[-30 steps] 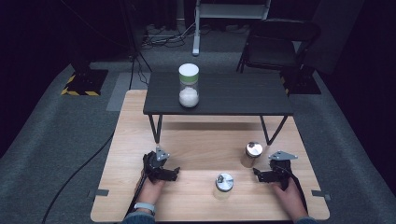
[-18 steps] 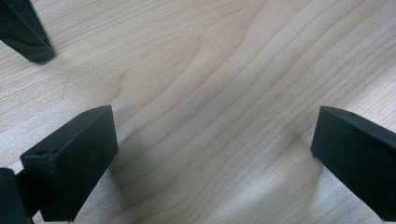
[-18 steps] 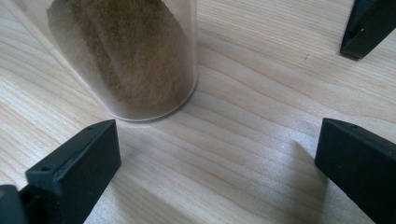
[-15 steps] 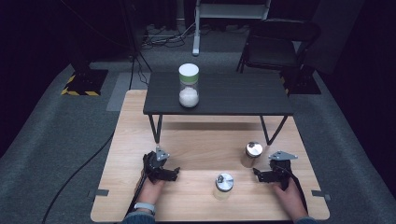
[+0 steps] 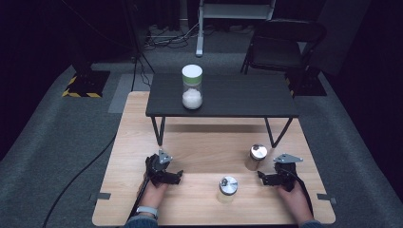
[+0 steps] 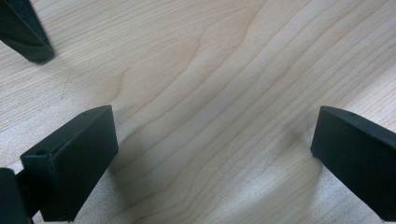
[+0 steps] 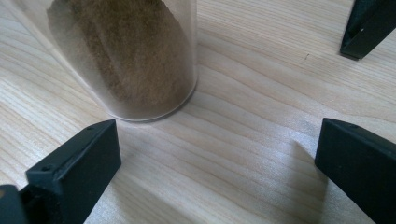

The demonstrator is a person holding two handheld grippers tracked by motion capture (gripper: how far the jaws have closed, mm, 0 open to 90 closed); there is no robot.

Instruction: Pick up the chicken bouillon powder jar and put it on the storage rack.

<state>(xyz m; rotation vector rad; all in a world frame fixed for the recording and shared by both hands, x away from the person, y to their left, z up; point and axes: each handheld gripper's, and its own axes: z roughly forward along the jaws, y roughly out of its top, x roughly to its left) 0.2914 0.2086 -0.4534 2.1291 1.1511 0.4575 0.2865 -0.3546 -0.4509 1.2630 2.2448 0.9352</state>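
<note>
White-lidded jar (image 5: 192, 87) upright on dark raised shelf (image 5: 237, 97) over wooden counter (image 5: 199, 156); black chair (image 5: 280, 45) beyond, grey carpet floor (image 5: 57, 137).

1. The low shelf table (image 5: 237, 97) stands on the far half of the wooden table (image 5: 199, 204), its legs planted on the boards.
2. A tall jar (image 5: 192, 86) stands on the shelf table, toward its left end.
3. In front of the shelf table, near its right front leg, a capped jar (image 5: 257, 157) stands on the wooden table.
4. A second capped jar (image 5: 227, 188) stands farther forward of the shelf table, about level with its middle.
5. The left gripper (image 5: 172, 177) rests on the wooden table ahead of the shelf table's left front leg.
6. The right gripper (image 5: 267, 179) rests just right of and forward of the first capped jar (image 7: 135, 60).
7. A chair (image 5: 280, 45) stands on the floor behind the shelf table's right end.
</note>
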